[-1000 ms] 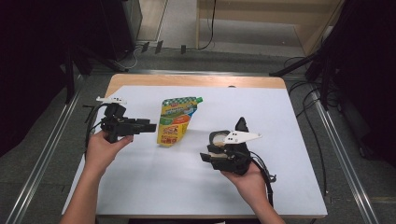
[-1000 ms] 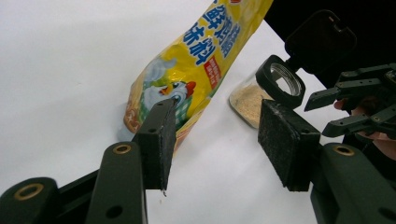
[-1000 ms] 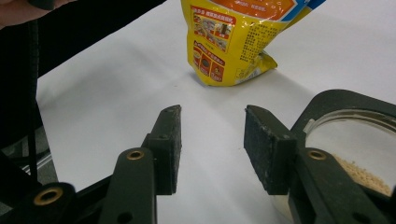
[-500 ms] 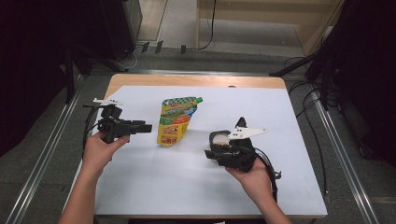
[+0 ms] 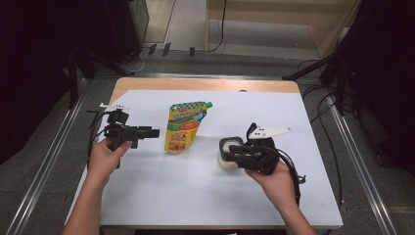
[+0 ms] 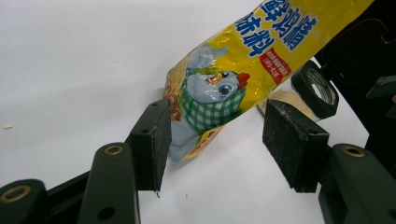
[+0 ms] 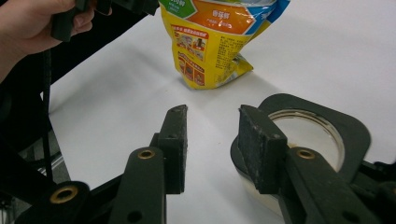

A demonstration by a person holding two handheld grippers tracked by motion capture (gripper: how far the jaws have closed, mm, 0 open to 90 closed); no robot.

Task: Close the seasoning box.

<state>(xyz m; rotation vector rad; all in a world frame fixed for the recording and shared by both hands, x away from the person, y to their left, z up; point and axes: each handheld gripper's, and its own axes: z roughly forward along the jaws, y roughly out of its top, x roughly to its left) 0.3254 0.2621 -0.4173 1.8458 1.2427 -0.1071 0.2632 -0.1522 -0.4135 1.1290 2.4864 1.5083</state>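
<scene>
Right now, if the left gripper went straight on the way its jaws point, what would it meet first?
Most likely the yellow pouch: it lies right ahead of the left gripper, whose jaws stand open with nothing gripped. The jar sits farther behind.

Left gripper [image 5: 147, 132] fingers opening; right gripper [image 5: 230, 152] apparently nearer pouch [image 5: 183, 128].

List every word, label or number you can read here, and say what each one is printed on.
Yellow pouch, blue print in the left gripper view: Chinese characters, seemingly "鲜鸡精" above "调味料"; strokes partly cut off, so uncertain.
Red tag on the pouch: white print, too small to read.
Pouch's orange band and panels in the right gripper view: blurred, unreadable.
Pouch in the high view: too small.
Jar: no text seen.
</scene>
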